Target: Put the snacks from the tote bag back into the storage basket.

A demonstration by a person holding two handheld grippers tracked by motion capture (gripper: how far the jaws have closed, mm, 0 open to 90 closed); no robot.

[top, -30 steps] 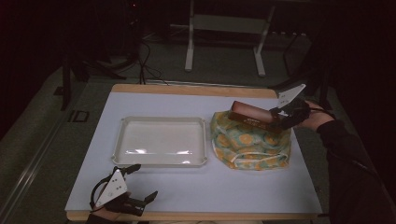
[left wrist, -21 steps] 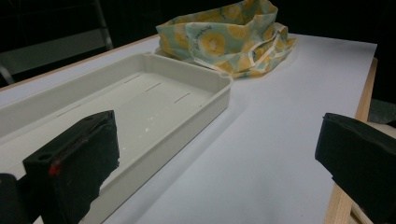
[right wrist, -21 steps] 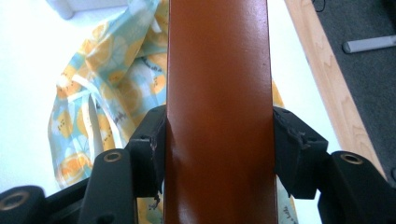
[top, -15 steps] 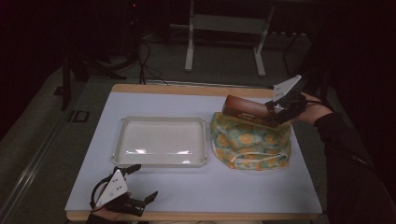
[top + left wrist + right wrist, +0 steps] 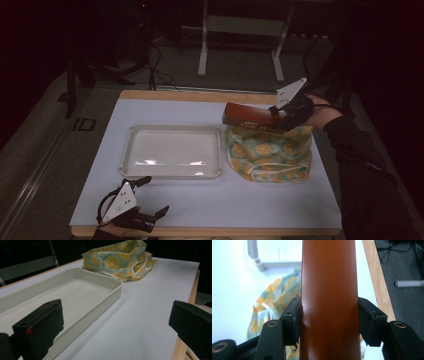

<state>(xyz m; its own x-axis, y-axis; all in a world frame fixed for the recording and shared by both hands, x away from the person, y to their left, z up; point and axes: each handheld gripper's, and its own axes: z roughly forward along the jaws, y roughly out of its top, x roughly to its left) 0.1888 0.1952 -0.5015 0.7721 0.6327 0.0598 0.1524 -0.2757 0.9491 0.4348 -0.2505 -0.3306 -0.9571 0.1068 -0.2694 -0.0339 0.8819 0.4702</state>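
Brown and oblong, the box (image 5: 248,116) now hangs clear above the patterned bag (image 5: 269,152), where a second ago it lay lower, its end barely out of the bag's mouth; half a second ago it was already partly raised. Your right gripper (image 5: 280,116) has lifted it and carried it a little toward the tray side, and its jaws are clamped on the box's two long faces, as the right gripper view confirms: the box (image 5: 328,300) runs straight up between the pads (image 5: 293,320) with no gap on either side. The box lies roughly level, pointing left over the bag's near-left corner, not touching the cloth as far as the high view allows. The white tray (image 5: 135,165) sits just beside the bag and holds nothing; I judge it the likely destination, so the extraction step reads as complete and the transfer as under way. Your left gripper (image 5: 145,220) has not shifted across the three frames; it rests at the near-left edge of the table (image 5: 260,200) with its jaws wide apart and nothing between them, the tray (image 5: 110,293) and bag (image 5: 117,260) lying ahead of it. Note that the grip sits near one end of the box, so the free end may sag or swing during the carry.
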